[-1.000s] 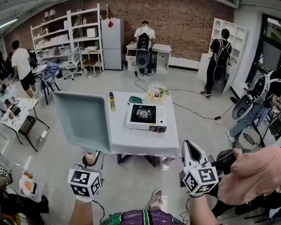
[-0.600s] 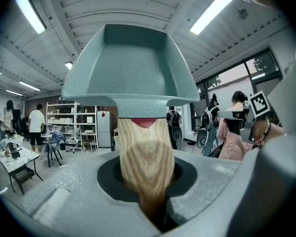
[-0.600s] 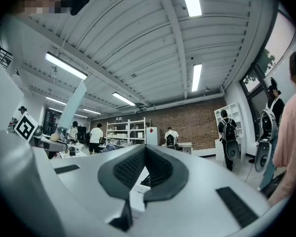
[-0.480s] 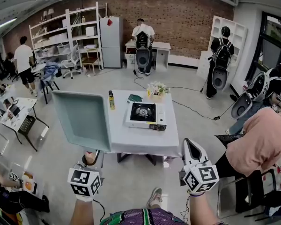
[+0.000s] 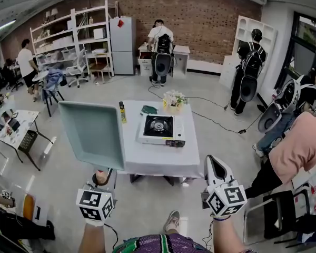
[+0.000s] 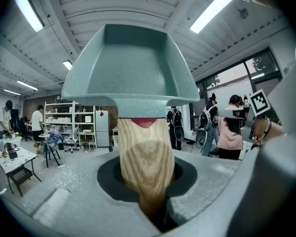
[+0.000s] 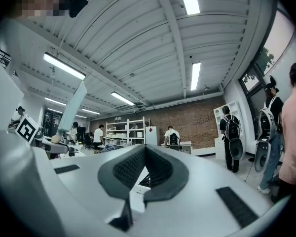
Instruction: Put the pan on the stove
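A square teal pan with a wooden handle is held up in the air, left of the white table. My left gripper is shut on that handle, with the pan standing tilted above the jaws. The portable gas stove sits on the table's middle, its burner bare. At the lower right my right gripper hangs in front of the table's near edge. In the right gripper view its pads meet at the tips with nothing between them.
On the table's far side stand a yellow bottle, a green object and a bunch of flowers. A person in pink bends over at the right by a chair. A small side table is at the left.
Both grippers and the pan hold still. The person in pink has moved away to the right. The view has shifted slightly, so the table sits a little further left.
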`<state>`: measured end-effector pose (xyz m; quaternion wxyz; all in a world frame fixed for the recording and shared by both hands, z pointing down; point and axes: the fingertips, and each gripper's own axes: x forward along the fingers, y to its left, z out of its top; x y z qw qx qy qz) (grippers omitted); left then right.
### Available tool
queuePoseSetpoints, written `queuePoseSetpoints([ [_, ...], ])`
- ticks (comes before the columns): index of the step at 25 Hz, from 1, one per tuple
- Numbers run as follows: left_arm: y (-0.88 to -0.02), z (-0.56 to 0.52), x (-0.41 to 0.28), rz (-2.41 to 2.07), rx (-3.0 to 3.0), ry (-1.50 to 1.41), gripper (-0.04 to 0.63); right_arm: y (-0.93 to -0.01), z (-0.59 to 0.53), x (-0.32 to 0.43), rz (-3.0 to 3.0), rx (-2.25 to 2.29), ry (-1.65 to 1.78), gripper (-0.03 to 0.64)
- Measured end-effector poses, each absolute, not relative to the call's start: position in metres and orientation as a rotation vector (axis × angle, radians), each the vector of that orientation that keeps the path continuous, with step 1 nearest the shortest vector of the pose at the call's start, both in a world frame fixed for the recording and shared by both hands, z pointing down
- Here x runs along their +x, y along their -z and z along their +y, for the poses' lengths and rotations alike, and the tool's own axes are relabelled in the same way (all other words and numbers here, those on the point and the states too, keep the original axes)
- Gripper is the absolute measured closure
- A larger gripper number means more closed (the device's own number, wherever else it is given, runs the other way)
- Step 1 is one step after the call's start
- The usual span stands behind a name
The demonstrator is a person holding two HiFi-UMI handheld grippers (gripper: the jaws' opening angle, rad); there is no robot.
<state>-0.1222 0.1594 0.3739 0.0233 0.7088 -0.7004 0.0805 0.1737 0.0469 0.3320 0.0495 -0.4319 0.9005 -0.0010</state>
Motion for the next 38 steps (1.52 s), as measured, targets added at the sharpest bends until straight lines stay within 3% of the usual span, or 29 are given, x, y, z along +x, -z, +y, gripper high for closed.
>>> queuePoseSetpoints([
  [20, -0.371, 0.082, -0.143, -2.170, 2.169, -0.280, 0.520, -0.327, -0.041, 0.145, 2.755, -1.231, 0.043, 0.614],
  [38, -0.366, -0.055, -0.134, -2.152, 2.145, -0.299, 0.520, -0.318, -0.179, 0.135, 2.785, -1.115, 0.078, 0.614],
])
